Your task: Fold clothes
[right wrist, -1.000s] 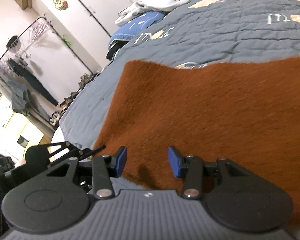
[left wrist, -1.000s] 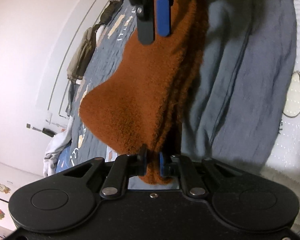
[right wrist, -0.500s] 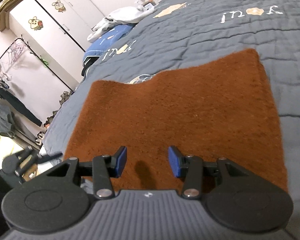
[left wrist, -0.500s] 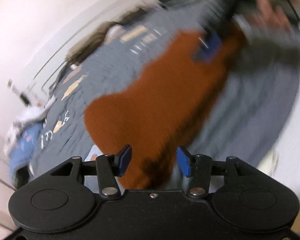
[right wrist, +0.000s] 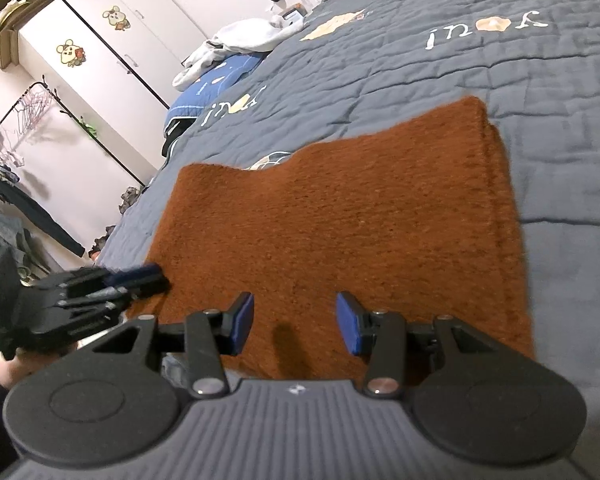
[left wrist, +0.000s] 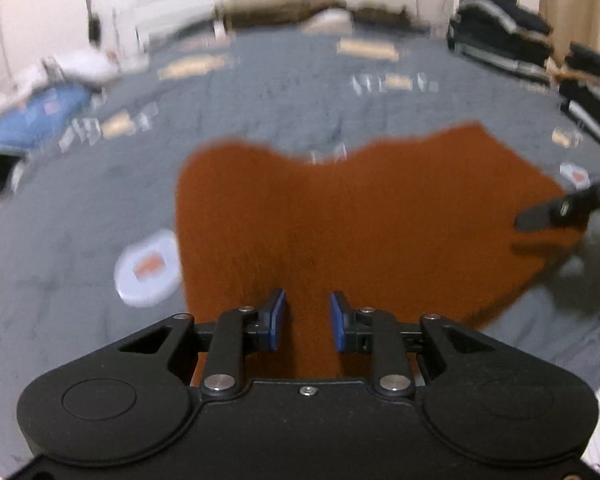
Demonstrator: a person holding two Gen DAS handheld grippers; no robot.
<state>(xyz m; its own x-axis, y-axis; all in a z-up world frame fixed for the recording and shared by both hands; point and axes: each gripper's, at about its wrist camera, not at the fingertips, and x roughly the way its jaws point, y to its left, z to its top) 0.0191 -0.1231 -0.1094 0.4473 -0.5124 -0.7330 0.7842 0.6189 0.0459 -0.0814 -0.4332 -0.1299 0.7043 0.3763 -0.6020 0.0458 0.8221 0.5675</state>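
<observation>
A rust-brown garment (right wrist: 340, 224) lies flat on a bed under a grey quilt (right wrist: 480, 64) — the quilt is stitched in squares, with pale letters and beige patches scattered over it. The garment's right edge shows doubled layers in the right wrist view, and its far edge dips in the middle.

The left claw (left wrist: 307, 320) hangs over the near edge of the garment with its blue pads apart and nothing between them. The right claw (right wrist: 295, 324) is likewise parted and empty, above the near part of the garment. Each claw shows in the other's view: the left at the garment's near left corner, the right at its right side, both blurred.

On the quilt just left of the garment is a round pale patch with an orange mark (left wrist: 148, 268). At the far left of the bed lie a blue cloth (right wrist: 216, 80) and a heap of white cloth (right wrist: 240, 38). Beyond stands a white wardrobe (right wrist: 100, 52) with cartoon stickers and a cardboard box (right wrist: 16, 4) on top; a clothes rail (right wrist: 24, 128) with hangers stands left of it — dark folded stacks (left wrist: 500, 36) sit at the far right
</observation>
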